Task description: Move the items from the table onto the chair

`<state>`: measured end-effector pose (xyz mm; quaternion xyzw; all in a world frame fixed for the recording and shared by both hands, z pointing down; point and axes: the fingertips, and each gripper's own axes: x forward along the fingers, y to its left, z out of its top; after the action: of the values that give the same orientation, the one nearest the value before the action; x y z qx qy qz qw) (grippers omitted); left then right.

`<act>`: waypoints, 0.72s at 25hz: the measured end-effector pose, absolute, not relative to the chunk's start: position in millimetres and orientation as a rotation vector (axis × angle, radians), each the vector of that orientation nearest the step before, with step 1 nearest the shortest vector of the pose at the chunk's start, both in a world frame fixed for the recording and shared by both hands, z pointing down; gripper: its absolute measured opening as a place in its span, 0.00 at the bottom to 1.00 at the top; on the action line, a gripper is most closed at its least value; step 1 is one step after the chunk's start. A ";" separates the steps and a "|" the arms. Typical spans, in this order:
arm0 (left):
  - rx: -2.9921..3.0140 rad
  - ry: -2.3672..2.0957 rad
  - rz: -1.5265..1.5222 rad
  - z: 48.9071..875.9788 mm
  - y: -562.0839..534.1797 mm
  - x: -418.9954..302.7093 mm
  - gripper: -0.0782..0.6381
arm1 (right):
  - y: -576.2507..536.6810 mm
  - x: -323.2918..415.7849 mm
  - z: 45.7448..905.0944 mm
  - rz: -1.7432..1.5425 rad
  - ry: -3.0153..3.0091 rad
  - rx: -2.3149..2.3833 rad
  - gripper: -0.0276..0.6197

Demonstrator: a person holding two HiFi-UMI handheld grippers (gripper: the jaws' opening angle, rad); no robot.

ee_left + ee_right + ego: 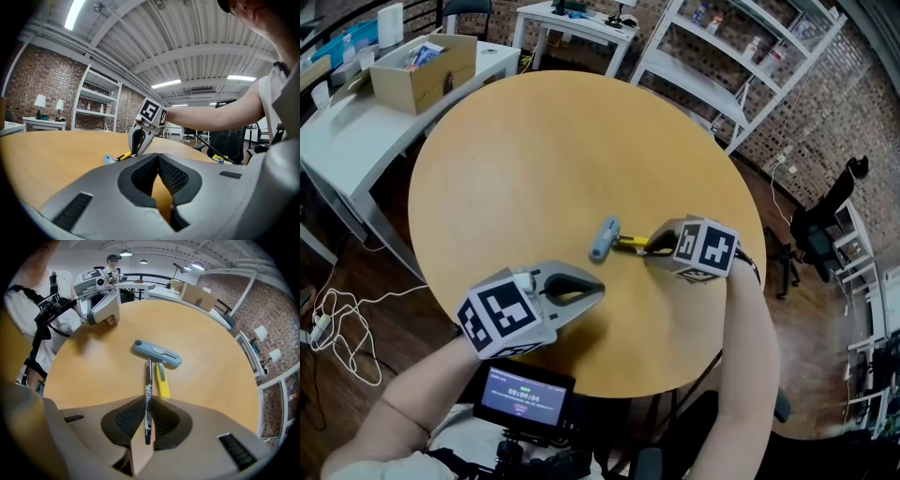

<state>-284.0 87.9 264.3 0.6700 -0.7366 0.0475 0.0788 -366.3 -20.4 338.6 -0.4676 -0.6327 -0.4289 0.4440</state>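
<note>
Looking down from the head view: round wooden tabletop (506, 159), left tongs (595, 291) near-left over it, tips together, nothing between them. Right tongs (649, 246) on the near-right side, tips pointing left at a blue-grey cutter (605, 239) lying on the tabletop. A yellow item (628, 244) lies between the cutter and the tongs' tips. Cardboard box (422, 70) sits on a white desk (356, 122) at far left, and white shelving (741, 56) stands far right. Left gripper view: the left tongs' dark pads (145, 176) meet at the tips with only tabletop showing in the gap behind, so shut and empty. Farther across, the right tongs stand tilted down at the tabletop, cutter and yellow item just left of their tips. Right gripper view: right tongs clamped on a black pen (148, 408) with white print. The pen sticks straight out from between the pads, its far end close to the cutter's middle; whether they touch is unclear. Yellow item lies just right of the pen, flat on the tabletop, its far end against the cutter. Left tongs show at far left, well apart from all three.
</note>
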 end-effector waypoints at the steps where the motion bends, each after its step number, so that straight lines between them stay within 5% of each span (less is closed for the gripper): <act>1: 2.008 -2.207 0.142 264.6 87.9 -284.2 0.12 | -20.4 -366.1 338.5 -1.084 -1.568 -1.156 0.11; 13: 1.994 -2.225 0.135 268.1 89.9 -288.5 0.12 | 0.0 -344.6 275.7 -1.479 -1.920 -0.886 0.11; 18: 1.996 -2.228 0.134 267.2 90.0 -289.2 0.12 | 12.2 -328.8 237.0 -1.157 -2.395 -0.814 0.12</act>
<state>-289.2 90.0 267.2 0.6648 -0.7420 0.0445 0.0734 -328.8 12.2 237.0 -0.2877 -0.8471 -0.4093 0.1789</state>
